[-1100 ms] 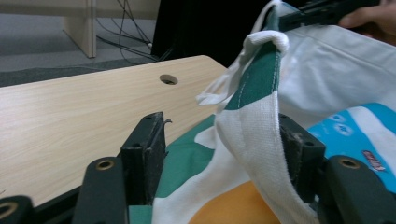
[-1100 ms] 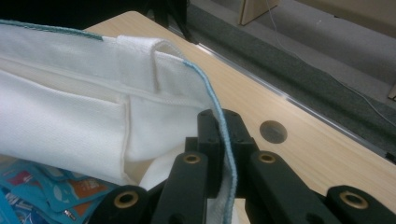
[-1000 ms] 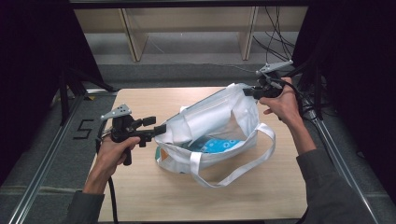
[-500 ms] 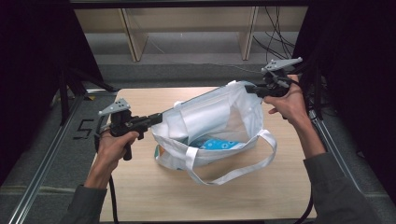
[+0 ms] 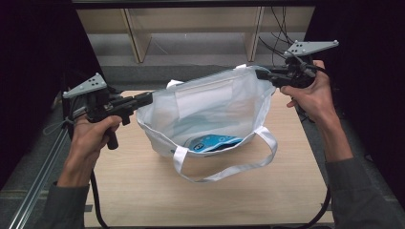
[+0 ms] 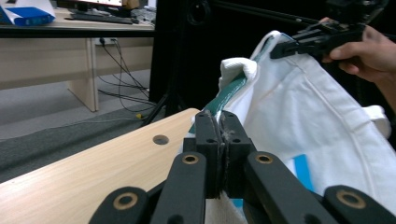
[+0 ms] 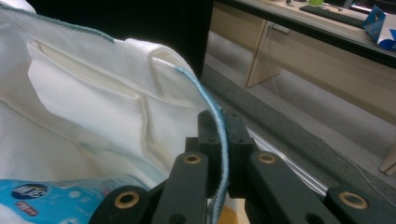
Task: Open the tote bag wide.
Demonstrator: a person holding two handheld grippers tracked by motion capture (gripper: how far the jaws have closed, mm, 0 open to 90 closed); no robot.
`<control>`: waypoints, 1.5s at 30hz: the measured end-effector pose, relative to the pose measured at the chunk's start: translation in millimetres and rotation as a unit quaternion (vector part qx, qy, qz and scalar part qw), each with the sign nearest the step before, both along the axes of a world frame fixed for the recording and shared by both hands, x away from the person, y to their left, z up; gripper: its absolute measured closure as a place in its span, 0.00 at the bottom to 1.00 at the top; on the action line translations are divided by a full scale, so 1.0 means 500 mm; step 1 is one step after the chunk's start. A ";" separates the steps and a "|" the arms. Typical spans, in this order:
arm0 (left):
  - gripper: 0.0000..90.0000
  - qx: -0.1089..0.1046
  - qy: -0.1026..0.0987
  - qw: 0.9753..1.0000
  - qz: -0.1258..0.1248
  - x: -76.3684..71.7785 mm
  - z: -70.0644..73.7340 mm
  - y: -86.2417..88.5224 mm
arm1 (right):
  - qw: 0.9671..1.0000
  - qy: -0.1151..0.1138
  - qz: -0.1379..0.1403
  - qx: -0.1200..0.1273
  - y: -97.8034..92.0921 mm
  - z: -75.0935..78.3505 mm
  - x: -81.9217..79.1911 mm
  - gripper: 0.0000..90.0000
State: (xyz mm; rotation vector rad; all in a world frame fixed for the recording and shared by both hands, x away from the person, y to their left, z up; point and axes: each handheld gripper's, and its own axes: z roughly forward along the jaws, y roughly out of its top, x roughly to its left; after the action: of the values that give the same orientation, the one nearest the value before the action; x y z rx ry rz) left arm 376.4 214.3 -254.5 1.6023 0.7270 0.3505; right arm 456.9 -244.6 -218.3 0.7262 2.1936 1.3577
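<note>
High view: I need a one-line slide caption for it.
Left gripper and right gripper stretch open a white tote bag holding a blue packet above the table.

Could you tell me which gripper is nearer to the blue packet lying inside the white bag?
The left one, though not by much. The left gripper clamps the bag rim up and left of the blue packet; the right gripper clamps the opposite rim, higher and farther back.
</note>
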 end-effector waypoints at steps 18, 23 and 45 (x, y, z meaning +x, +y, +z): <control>0.97 0.007 0.040 0.998 -0.037 0.003 0.040 -0.010 | 1.000 0.004 0.020 0.009 -0.036 0.050 -0.040 0.98; 0.97 -0.024 0.062 0.998 -0.011 0.080 -0.012 -0.012 | 0.999 0.039 -0.009 0.032 -0.033 -0.019 0.017 0.98; 0.92 -0.010 0.174 0.983 0.052 0.180 -0.314 -0.022 | 0.987 0.132 -0.080 -0.050 0.005 -0.284 0.140 0.98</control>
State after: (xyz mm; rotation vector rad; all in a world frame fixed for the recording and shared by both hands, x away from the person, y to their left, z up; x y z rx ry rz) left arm 466.6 203.4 -411.4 1.6293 1.0796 0.1366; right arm 526.9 -242.0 -360.1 1.0712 2.3263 1.1163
